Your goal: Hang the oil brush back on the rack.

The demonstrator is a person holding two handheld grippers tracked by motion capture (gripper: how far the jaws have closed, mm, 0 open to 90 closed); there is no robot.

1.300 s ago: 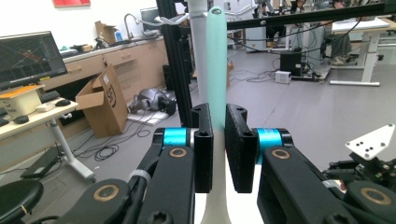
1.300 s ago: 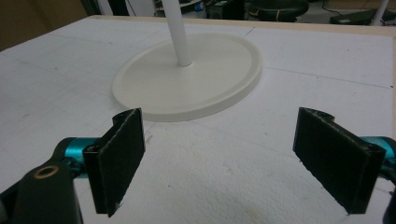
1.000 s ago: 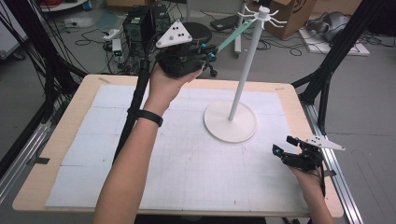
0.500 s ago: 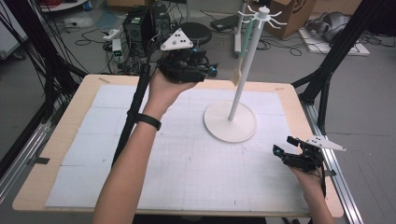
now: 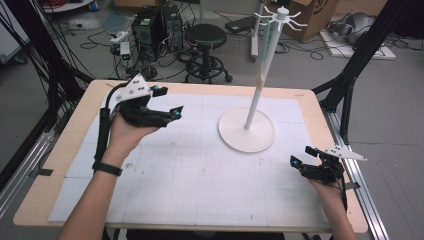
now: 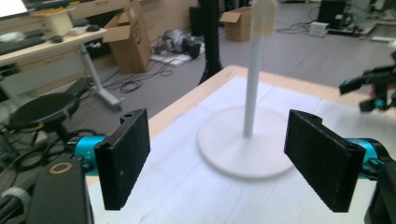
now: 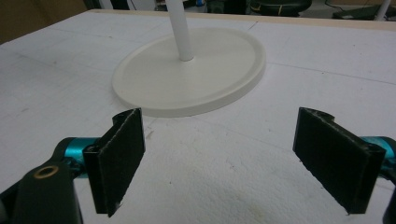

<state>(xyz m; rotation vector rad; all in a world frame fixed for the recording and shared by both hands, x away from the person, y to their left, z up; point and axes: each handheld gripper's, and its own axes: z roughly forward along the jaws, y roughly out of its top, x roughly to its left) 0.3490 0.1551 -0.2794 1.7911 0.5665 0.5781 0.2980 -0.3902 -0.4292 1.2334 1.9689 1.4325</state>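
In the right gripper view the white stand's pole [image 7: 181, 32] runs out at the top edge, its hooks cut off. In the left gripper view the top edge likewise crops the pole above a pale hanging piece [image 6: 264, 16], too blurred to identify. The right gripper [image 6: 371, 91] is cropped at that view's right edge.

Left gripper [image 5: 170, 107] jaws just opening, empty, right gripper [image 5: 300, 159] jaws apart

From my seat the light is even and soft, coming from overhead, with faint shadows under the white stand [image 5: 247, 131] and no glare. The high view is grainy and soft. Both gripper views bend at the edges (wide lenses), and the close black pads [image 6: 125, 154] look slightly blurred
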